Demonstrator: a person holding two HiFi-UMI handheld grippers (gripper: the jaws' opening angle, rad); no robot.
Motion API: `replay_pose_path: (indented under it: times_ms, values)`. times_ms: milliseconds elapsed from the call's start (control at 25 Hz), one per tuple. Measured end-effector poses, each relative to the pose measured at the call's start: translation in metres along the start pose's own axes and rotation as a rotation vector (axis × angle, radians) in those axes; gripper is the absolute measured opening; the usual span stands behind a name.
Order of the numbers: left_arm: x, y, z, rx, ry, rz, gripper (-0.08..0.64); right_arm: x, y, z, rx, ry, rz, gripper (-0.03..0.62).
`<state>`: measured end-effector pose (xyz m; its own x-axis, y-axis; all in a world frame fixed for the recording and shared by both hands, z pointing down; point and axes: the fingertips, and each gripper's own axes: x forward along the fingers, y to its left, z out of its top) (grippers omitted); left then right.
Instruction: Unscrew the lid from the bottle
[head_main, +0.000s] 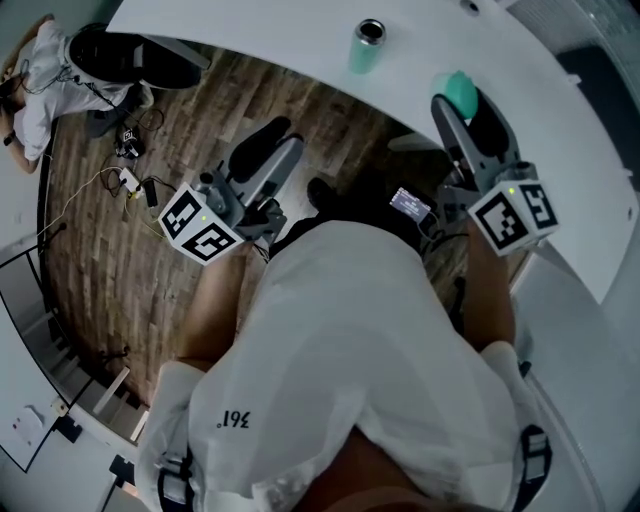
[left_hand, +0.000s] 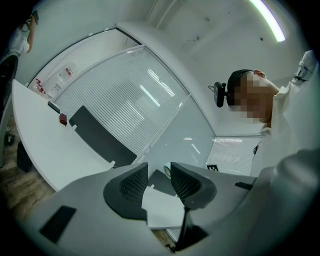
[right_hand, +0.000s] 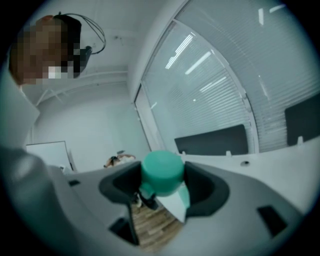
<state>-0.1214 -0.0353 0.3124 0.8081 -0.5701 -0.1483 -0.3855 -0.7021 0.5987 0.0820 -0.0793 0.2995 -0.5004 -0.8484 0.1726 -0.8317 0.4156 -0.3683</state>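
Beside the smooth, matt white tabletop (head_main: 300, 30), I see grainy wood floor planks (head_main: 110, 270). On the tabletop, the mint bottle (head_main: 368, 45) shows a shiny metal rim. Over the tabletop's edge: my matt grey plastic right claw (right_hand: 161, 176) and a smooth mint plastic lid (right_hand: 161, 167).

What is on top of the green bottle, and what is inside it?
Nothing is on the bottle; its mouth stands open. The green lid is clamped in the right gripper. Inside is only darkness, so contents cannot be seen.
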Motion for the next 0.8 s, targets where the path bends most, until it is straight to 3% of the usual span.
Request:
replay_pose_path:
  times_ms: [240, 600, 800]
  values:
    - [-0.001, -0.002, -0.015, 0.006, 0.003, -0.001, 0.158, -0.010, -0.011, -0.009, 0.005, -0.015, -0.007, 0.285]
    - [-0.001, -0.009, -0.014, 0.010, -0.033, 0.042, 0.158, 0.000, -0.003, -0.003, -0.009, 0.000, 0.071, 0.285]
    - [0.024, -0.033, -0.036, 0.000, -0.061, 0.061, 0.158, -0.023, -0.022, -0.001, -0.017, 0.022, 0.107, 0.285]
